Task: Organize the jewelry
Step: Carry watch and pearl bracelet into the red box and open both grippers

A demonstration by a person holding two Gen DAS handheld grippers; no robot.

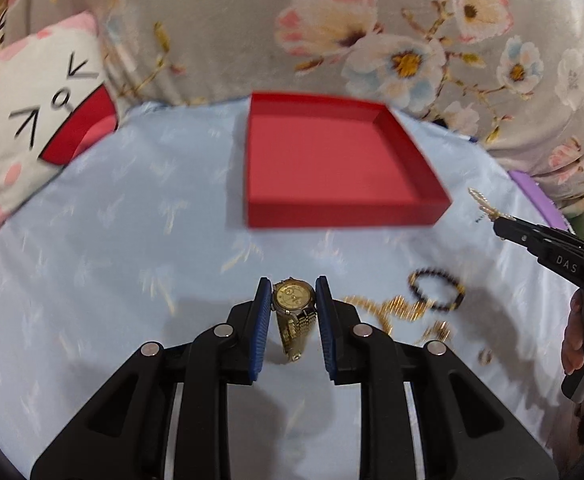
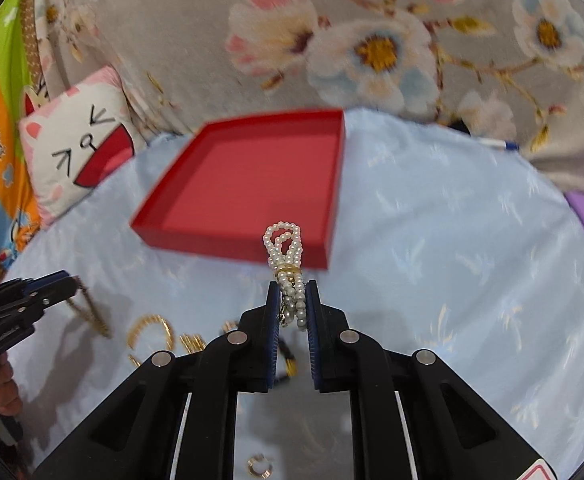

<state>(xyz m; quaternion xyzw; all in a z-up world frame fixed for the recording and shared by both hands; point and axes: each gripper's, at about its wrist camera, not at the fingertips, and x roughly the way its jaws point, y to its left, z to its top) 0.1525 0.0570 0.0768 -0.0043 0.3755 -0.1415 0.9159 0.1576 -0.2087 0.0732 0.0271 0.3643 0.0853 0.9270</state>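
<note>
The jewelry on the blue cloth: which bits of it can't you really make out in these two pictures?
- Gold chains, left wrist view: motion blur; can't tell how many pieces.
- Gold watch strap end, left wrist view: the clasp is too small and blurred to make out.
- Pearl strand, right wrist view: lower part hidden between the right tongs.
- Small gold ring, right wrist view: blurred, at the bottom edge.

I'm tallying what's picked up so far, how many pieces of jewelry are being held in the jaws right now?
2: a gold watch in the left gripper, a pearl bracelet in the right gripper. Other pieces lie loose on the cloth.
</note>
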